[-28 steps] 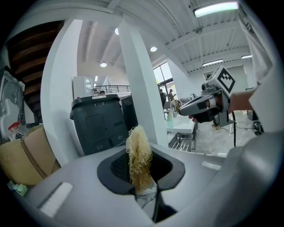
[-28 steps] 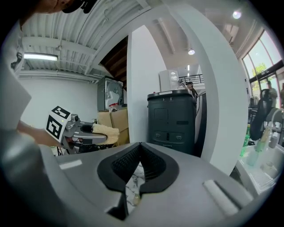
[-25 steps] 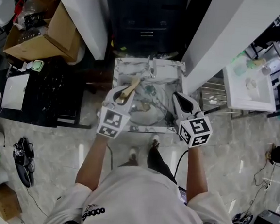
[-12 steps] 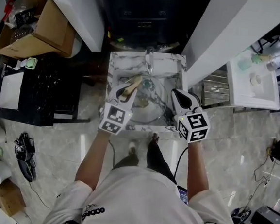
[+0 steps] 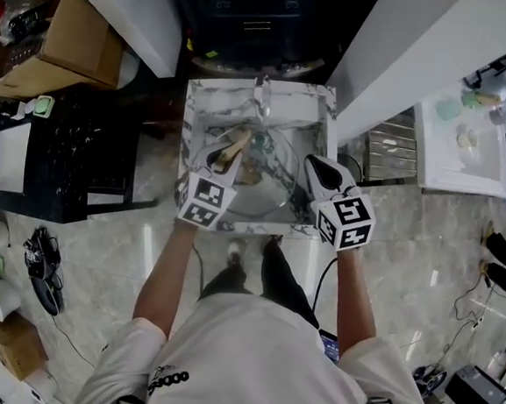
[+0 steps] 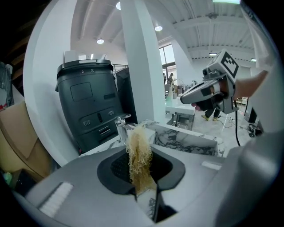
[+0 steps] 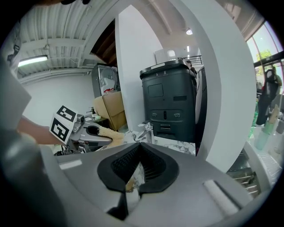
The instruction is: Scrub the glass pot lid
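In the head view, a brown cardboard box sits at the far left. Right of it, the white marble-patterned sink holds the round glass pot lid, with a chrome faucet at the far rim. The left gripper reaches over the lid's left side, jaws clamped on a tan fibrous scrubber that sticks out past them. The right gripper is at the lid's right edge, jaws drawn narrow on a thin glassy sliver. A dark grey cabinet stands beyond the sink.
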